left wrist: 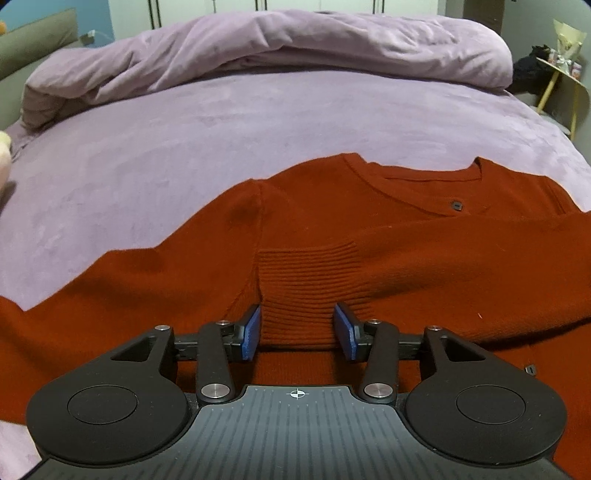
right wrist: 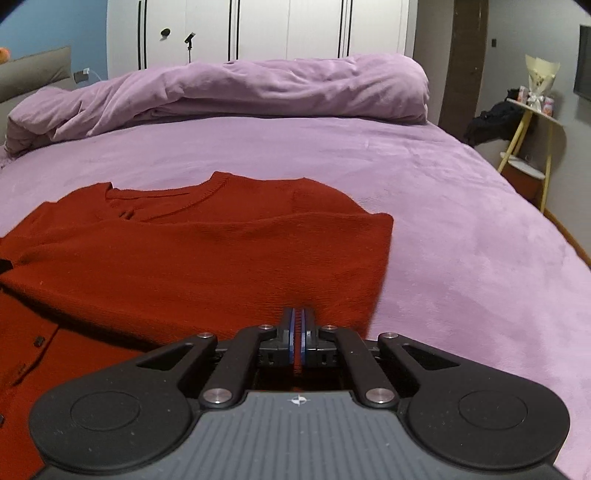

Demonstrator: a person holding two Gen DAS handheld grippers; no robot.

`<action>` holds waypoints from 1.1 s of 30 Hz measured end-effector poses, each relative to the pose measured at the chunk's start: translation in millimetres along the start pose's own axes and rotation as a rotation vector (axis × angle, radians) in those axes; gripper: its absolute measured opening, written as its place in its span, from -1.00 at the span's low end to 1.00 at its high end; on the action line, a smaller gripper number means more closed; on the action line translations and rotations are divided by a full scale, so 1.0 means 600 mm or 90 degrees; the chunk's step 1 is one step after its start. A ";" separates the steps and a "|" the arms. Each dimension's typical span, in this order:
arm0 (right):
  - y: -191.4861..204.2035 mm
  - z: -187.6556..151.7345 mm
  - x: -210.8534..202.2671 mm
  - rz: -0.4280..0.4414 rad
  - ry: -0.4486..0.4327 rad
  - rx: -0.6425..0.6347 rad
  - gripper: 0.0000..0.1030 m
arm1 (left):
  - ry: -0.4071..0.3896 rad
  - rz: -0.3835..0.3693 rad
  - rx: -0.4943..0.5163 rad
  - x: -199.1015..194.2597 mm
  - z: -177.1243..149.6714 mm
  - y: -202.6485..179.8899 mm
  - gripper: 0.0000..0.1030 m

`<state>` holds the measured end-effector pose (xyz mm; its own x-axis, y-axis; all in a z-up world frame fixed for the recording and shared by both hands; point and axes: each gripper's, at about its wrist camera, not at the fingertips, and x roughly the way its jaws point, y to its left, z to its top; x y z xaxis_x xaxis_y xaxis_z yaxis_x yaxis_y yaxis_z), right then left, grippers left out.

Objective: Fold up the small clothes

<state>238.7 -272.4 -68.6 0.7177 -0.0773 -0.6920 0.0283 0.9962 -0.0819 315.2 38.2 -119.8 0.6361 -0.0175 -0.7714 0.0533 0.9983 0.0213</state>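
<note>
A rust-red knitted cardigan (left wrist: 369, 229) with small dark buttons lies flat on the purple bed sheet (left wrist: 184, 147). One sleeve is folded across the body, its ribbed cuff (left wrist: 306, 280) pointing at me. My left gripper (left wrist: 297, 332) is open, its blue pads on either side of that cuff, just above the cloth. In the right wrist view the cardigan (right wrist: 184, 258) fills the left and middle. My right gripper (right wrist: 297, 332) is shut on the cardigan's red fabric near its right side edge; a strip of red shows between the pads.
A crumpled purple duvet (left wrist: 277, 48) lies across the far side of the bed. White wardrobe doors (right wrist: 258, 29) stand behind it. A small yellow-legged side table (right wrist: 528, 122) with dark items stands to the right of the bed. A grey headboard (right wrist: 33, 74) is at far left.
</note>
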 end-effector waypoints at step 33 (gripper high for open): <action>0.033 -0.095 -0.181 0.151 0.063 0.243 -0.16 | -0.046 0.059 -0.580 -0.178 -0.213 0.453 0.31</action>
<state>121.7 -246.7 -35.9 0.6663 0.1690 -0.7263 0.1396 0.9285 0.3441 163.5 318.3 -113.0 0.6553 0.0925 -0.7497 -0.6089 0.6521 -0.4517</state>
